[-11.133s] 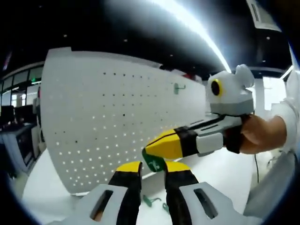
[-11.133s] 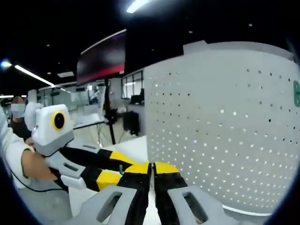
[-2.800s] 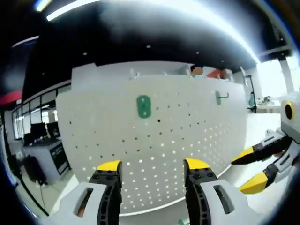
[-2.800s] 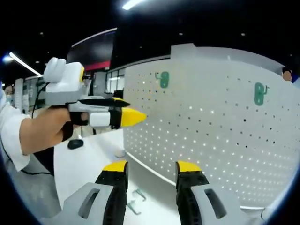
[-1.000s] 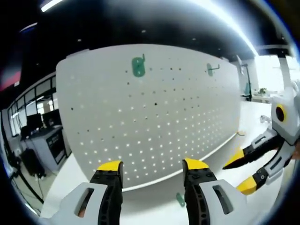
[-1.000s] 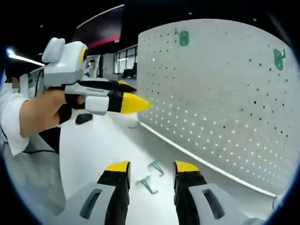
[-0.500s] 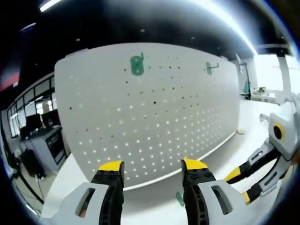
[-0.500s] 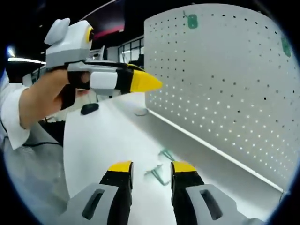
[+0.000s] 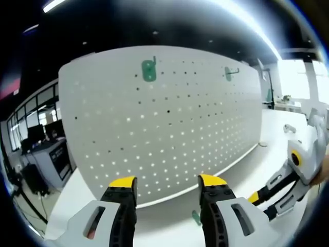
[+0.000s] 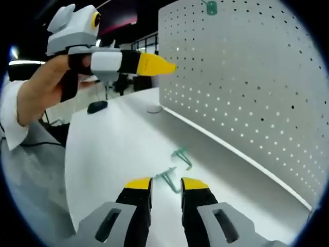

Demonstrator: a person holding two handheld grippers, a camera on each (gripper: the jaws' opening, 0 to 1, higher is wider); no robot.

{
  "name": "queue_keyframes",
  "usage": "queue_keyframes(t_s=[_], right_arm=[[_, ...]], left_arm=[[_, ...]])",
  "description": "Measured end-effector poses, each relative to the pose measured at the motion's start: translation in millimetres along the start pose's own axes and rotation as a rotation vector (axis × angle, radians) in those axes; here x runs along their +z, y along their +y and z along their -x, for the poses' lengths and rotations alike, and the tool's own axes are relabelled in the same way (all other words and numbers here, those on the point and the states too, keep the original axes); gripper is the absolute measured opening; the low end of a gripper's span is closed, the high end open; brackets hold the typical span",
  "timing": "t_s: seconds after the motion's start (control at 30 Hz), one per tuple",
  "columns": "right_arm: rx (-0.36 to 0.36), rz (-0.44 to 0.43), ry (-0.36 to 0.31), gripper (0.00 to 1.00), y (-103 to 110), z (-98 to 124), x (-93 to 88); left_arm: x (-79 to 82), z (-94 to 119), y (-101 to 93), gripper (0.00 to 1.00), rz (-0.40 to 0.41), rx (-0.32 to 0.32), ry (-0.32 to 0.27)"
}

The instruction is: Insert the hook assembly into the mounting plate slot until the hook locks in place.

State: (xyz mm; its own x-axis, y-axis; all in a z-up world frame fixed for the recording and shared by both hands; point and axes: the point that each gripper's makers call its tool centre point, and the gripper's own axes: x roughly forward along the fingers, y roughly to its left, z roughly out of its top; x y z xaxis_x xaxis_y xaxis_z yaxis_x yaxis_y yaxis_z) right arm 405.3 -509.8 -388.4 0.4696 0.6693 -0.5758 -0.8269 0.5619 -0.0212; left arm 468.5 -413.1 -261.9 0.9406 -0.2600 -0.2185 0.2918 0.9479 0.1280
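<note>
In the left gripper view the left gripper (image 9: 167, 181) is hovering with jaws released before the pegboard (image 9: 164, 118) carrying two green hooks (image 9: 148, 70), while in the right gripper view the right gripper (image 10: 166, 183), jaws parted, is nearing a loose hook (image 10: 170, 180) lying on the counter (image 10: 113, 149).

Open-plan office or lab floor, judging by the fittings. Dark ceiling with long strip lights (image 9: 247, 20) across the top of the left gripper view. At the far left of that view, glass partition walls (image 9: 31, 110) and a desk with a dark unit (image 9: 56, 159) under it. Across the centre, a white perforated panel (image 9: 169, 118) upright on a white tabletop (image 10: 113, 149). In the upper left of the right gripper view, more glazed partitions (image 10: 146, 43) behind a dark stand.
</note>
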Motion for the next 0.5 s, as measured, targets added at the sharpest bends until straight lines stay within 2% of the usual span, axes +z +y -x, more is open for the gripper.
queue_keyframes(t_s=[0.23,0.5], right_arm=[[0.032,0.078,0.024,0.11,-2.7,-8.5,-11.3],[0.079,0.15,0.057,0.08,-1.4,-21.2,-18.0]], left_arm=[[-2.2,-1.4,-3.1,0.48,-0.002,-0.01,0.007],[-5.9,-1.8,-5.3,0.47,-0.006,-0.021,0.02]])
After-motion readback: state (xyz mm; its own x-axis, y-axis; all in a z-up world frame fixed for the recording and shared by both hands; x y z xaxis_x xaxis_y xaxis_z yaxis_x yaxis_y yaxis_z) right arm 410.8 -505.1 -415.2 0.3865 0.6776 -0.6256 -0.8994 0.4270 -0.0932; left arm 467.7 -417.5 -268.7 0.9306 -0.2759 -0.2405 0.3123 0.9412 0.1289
